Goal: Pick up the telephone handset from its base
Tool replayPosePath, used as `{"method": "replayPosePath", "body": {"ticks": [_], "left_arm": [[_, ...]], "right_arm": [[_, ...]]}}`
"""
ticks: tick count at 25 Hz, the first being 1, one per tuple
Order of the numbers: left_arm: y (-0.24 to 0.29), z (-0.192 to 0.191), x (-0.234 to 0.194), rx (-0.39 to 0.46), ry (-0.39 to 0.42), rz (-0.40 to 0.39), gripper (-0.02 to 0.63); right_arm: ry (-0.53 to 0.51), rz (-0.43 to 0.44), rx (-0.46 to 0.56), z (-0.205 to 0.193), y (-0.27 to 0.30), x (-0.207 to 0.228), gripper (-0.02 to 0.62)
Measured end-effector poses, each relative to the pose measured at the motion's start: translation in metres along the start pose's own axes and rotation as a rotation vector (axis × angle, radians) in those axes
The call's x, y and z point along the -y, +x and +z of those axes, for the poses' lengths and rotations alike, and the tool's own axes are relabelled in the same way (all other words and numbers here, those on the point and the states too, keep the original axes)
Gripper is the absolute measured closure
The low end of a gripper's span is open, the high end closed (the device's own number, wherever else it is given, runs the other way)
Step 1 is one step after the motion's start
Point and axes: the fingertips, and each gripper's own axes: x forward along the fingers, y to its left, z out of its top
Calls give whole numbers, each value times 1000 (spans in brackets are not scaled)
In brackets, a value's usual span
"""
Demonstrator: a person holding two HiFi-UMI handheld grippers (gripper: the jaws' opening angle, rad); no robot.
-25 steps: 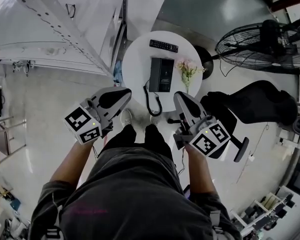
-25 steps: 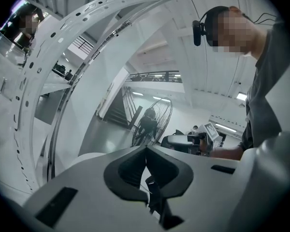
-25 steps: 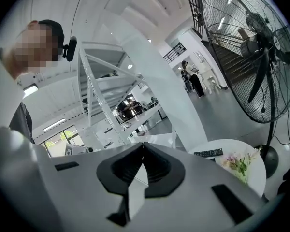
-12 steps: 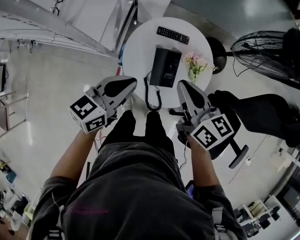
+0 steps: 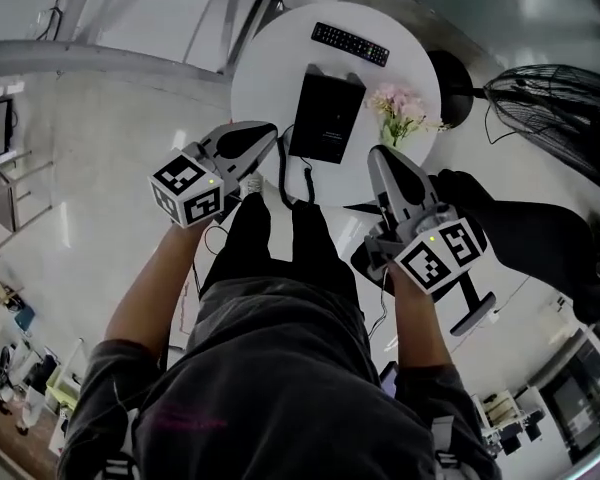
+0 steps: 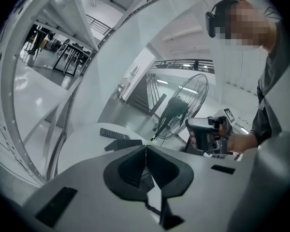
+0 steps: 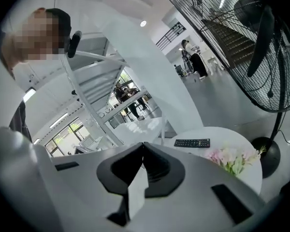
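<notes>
A black telephone (image 5: 325, 118) lies on the round white table (image 5: 265, 73), its handset resting on the base and its coiled cord (image 5: 283, 180) hanging off the near edge. My left gripper (image 5: 265, 131) hovers at the table's near left edge, jaws shut and empty. My right gripper (image 5: 378, 153) hangs near the table's near right edge, also shut with nothing in it. In the left gripper view the shut jaws (image 6: 146, 147) hide most of the telephone (image 6: 123, 144). In the right gripper view the jaws (image 7: 143, 144) meet at the tips and hide the telephone.
A black remote (image 5: 350, 44) lies at the table's far side and a small vase of pink flowers (image 5: 400, 116) stands right of the phone. A floor fan (image 5: 560, 98) and a black chair (image 5: 520, 233) stand to the right. The person's legs are close to the table.
Both grippers have come down and forward toward the table's near edge. The table now sits higher in the head view. Both stayed shut.
</notes>
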Motion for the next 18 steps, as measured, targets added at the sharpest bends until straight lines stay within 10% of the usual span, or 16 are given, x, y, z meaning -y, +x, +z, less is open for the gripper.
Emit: {"method": "replayPosePath", "body": {"ticks": [18], "left_arm": [[86,-80,-64,-190,-119,-75,458]], "right_arm": [[66,-46,-96,-49,12,58,575]]}}
